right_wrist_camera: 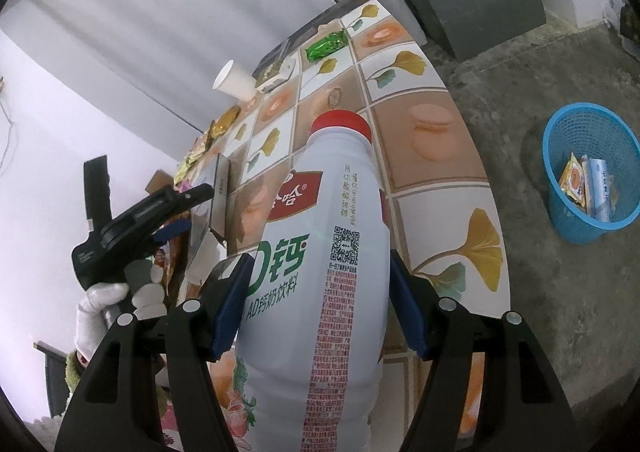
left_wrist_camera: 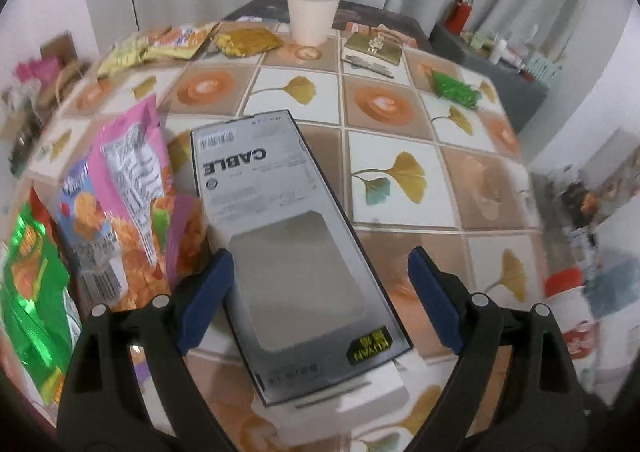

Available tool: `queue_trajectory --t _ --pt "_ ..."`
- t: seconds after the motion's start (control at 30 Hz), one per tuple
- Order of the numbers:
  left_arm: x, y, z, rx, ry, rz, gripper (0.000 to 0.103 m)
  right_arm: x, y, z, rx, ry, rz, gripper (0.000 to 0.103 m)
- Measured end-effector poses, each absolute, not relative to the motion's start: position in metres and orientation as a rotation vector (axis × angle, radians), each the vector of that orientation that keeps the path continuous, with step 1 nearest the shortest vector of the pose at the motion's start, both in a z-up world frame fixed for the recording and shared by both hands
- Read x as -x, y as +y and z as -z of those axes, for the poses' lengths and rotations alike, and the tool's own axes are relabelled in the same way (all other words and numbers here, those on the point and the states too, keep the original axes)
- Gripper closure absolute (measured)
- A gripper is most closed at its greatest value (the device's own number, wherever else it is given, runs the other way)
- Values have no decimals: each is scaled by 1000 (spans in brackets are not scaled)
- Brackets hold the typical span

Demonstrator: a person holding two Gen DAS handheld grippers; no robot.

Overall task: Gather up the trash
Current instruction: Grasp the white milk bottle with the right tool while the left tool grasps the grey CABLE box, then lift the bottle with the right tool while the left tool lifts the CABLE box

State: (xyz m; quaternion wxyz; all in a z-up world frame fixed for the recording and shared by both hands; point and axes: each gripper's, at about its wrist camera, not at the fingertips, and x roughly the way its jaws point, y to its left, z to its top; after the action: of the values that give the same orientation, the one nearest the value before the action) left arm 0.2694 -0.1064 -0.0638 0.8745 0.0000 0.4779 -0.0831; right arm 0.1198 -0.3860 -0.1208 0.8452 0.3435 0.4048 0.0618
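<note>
Bottle (right_wrist_camera: 320, 272) is clamped in the right hand-held gripper (right_wrist_camera: 320, 304) over the worktop (right_wrist_camera: 436, 140) edge; next move looks like swinging it to the blue bin (right_wrist_camera: 576, 220) on the floor, open room there. Left hand-held gripper (left_wrist_camera: 320, 300) hangs spread around the box (left_wrist_camera: 288, 236), not gripping.

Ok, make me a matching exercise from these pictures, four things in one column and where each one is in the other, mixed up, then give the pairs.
Things:
1. white bottle
2. cable box
3. blue basket
4. paper cup

Places:
A. on the floor beside the table, wrappers inside
B. between the right gripper's blue pads
C. standing upright at the table's far edge
D. between the open fingers of the left gripper

Pairs: 1-B, 2-D, 3-A, 4-C
</note>
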Motion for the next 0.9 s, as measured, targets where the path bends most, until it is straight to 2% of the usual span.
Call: queue_trajectory --t 0.23,0.43,0.53,0.9 --pt "-270 -122 75 -203 959 84 18 -116 -385 119 -719 855 -125 39" --pt "-276 -117 74 -172 959 65 18 -116 -383 120 -726 861 -115 39" --pt "-271 -121 76 -234 937 86 22 -113 -382 117 -718 857 -114 39" --pt "-264 -100 75 -187 942 -29 18 -109 -371 110 -696 861 -113 39"
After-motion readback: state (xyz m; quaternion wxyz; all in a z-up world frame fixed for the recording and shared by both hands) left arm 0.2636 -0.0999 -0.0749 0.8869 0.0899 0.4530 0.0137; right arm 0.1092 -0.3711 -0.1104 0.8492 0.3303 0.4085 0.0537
